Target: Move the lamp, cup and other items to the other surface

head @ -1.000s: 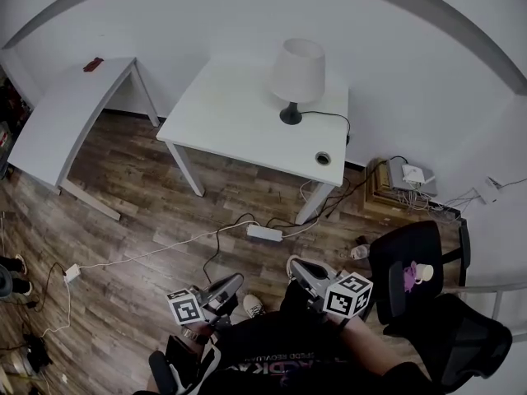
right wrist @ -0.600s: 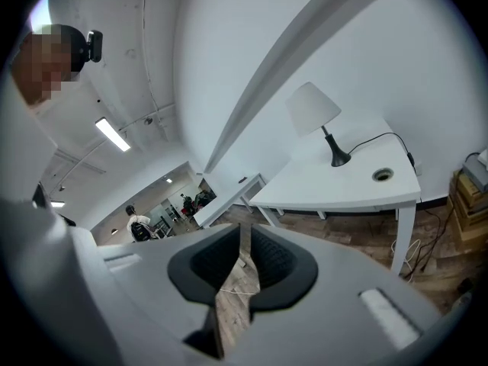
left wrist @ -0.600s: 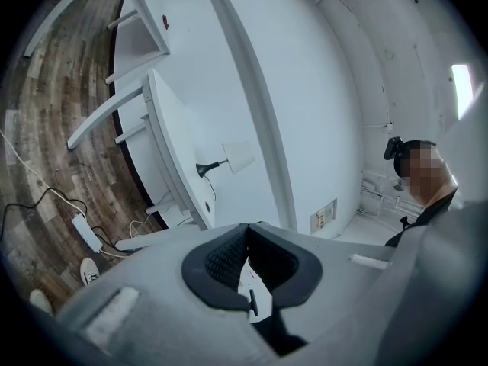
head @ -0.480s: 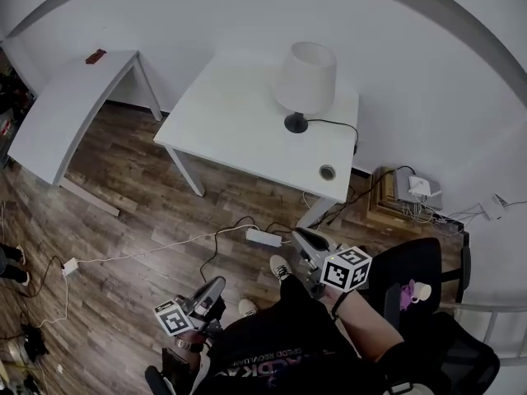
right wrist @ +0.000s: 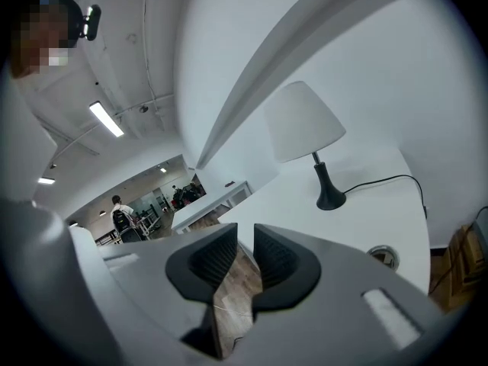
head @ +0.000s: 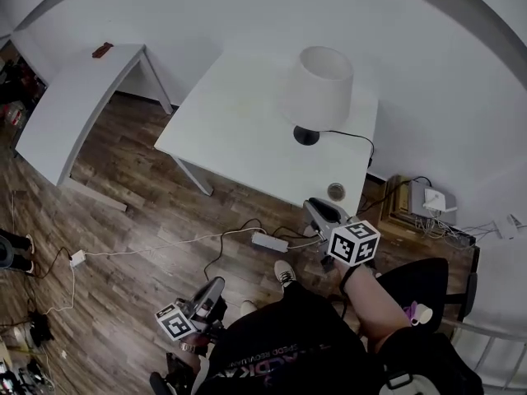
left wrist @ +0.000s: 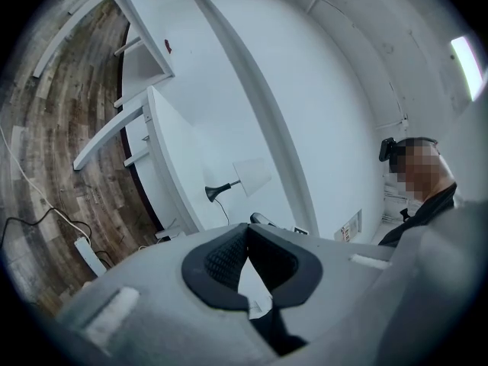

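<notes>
A lamp (head: 324, 89) with a white shade and a black base stands on the white table (head: 239, 130); it also shows as the lamp (right wrist: 303, 120) and the lamp (left wrist: 250, 175). My right gripper (head: 315, 208) hovers at the table's near right corner, short of the lamp. The right gripper (right wrist: 245, 231) is open by a narrow gap; its jaws have just been opening and nothing is between them. My left gripper (head: 216, 286) hangs low over the floor, away from the table; the left gripper (left wrist: 246, 229) is shut and empty. A small white cup (head: 422, 313) sits on a black chair (head: 428, 282).
A second white table (head: 70, 109) stands to the left with a small red thing (head: 103, 50) on it. A cable hole (head: 336, 192) sits near the lamp table's corner. A power strip (head: 270, 242) and cords lie on the wood floor. Boxes and plugs (head: 428, 200) crowd the right wall.
My right gripper has moved forward from beside my body to the lamp table's near corner. The left gripper has dropped back lower in the head view. The table now looks closer.
</notes>
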The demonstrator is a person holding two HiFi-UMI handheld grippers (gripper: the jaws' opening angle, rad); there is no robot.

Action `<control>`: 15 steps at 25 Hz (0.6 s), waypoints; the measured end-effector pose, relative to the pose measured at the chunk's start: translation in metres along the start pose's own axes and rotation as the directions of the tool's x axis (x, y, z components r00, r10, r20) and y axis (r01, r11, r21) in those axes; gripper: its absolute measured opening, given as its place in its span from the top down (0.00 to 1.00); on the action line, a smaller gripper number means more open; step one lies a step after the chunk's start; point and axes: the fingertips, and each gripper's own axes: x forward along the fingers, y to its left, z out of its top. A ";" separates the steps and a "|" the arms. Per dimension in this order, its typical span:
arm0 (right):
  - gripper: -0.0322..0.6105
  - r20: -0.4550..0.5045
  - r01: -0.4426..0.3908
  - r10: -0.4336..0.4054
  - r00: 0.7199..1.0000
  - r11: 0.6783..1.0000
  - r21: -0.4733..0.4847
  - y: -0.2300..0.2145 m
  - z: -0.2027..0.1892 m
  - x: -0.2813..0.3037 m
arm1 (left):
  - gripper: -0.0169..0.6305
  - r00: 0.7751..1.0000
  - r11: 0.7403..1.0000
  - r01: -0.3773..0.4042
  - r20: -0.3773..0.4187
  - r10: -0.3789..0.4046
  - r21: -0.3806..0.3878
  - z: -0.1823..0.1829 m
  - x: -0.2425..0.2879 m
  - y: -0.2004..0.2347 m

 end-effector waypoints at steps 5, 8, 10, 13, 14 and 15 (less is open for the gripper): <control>0.79 -0.013 0.061 -0.062 0.998 0.996 -0.066 -0.047 0.014 0.026 | 0.98 0.999 0.999 -0.031 0.022 0.031 0.023 0.008 0.018 0.000; 0.77 -0.017 0.124 -0.129 0.991 0.977 -0.174 -0.078 0.025 0.048 | 0.98 0.998 0.998 -0.056 0.040 0.055 0.020 0.011 0.024 0.001; 0.76 -0.012 0.160 -0.168 0.986 0.958 -0.236 -0.098 0.034 0.065 | 0.98 0.996 0.997 -0.072 0.053 0.071 0.016 0.012 0.026 0.002; 0.74 0.005 0.216 -0.226 0.974 0.925 -0.313 -0.130 0.046 0.092 | 0.98 0.992 0.994 -0.105 0.072 0.105 0.003 0.011 0.024 0.005; 0.74 0.011 0.234 -0.244 0.970 0.912 -0.336 -0.140 0.049 0.102 | 0.98 0.990 0.993 -0.119 0.078 0.119 -0.002 0.011 0.023 0.006; 0.72 0.016 0.249 -0.260 0.965 0.902 -0.352 -0.151 0.053 0.111 | 0.98 0.988 0.991 -0.134 0.082 0.134 -0.008 0.010 0.023 0.007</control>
